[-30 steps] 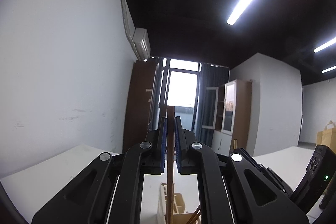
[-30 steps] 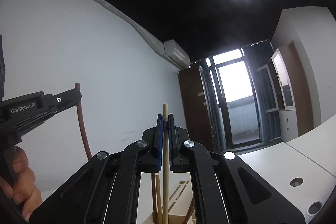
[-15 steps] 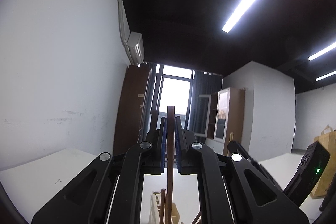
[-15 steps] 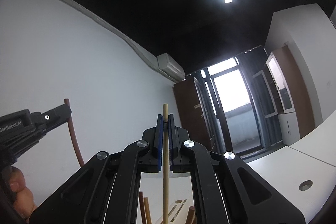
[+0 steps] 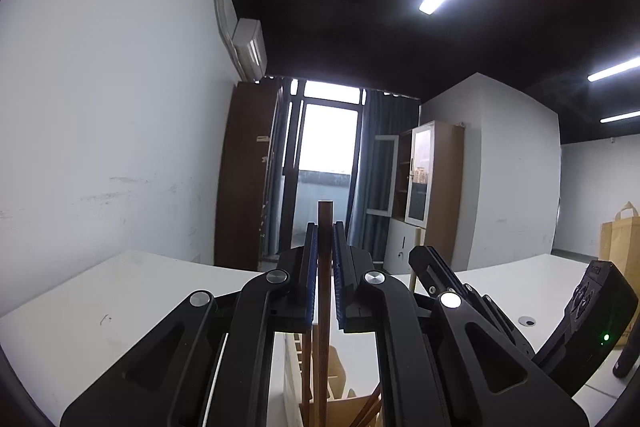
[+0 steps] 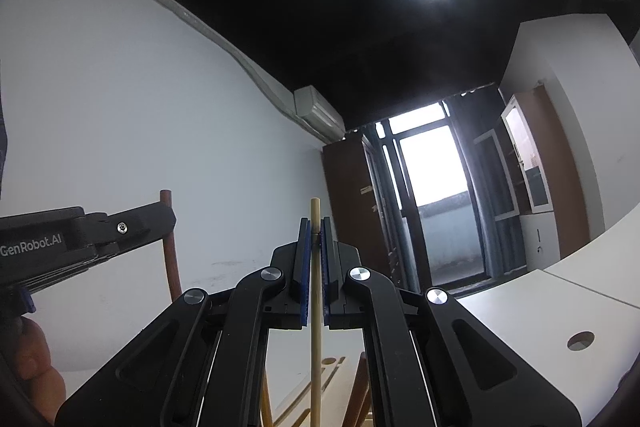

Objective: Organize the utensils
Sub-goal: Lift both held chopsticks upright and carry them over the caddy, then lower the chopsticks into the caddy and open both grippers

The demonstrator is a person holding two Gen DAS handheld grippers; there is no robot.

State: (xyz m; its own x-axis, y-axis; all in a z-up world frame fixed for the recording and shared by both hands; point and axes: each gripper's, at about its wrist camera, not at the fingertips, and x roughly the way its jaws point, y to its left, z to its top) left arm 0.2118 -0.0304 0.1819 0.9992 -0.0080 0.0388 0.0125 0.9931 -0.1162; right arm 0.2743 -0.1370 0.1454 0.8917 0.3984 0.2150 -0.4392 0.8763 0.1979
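So I'm holding one dark brown stick (image 5: 324, 267) upright in my left gripper (image 5: 324, 259), blue pads pinched tight on it. Its lower end runs down toward the wooden organizer (image 5: 320, 379) on the white table (image 5: 120, 307), right beside another brown utensil already standing in there. My right gripper (image 6: 315, 259) is clamped the same way on a pale wooden stick (image 6: 315, 307), also upright over the organizer (image 6: 320, 383). I can't tell if either tip has actually reached a slot, that part is cut off. A few pieces look like they're already stashed down there, so I'd say I'm partway: these two still need lowering in and letting go. No idea how many are left on the table.
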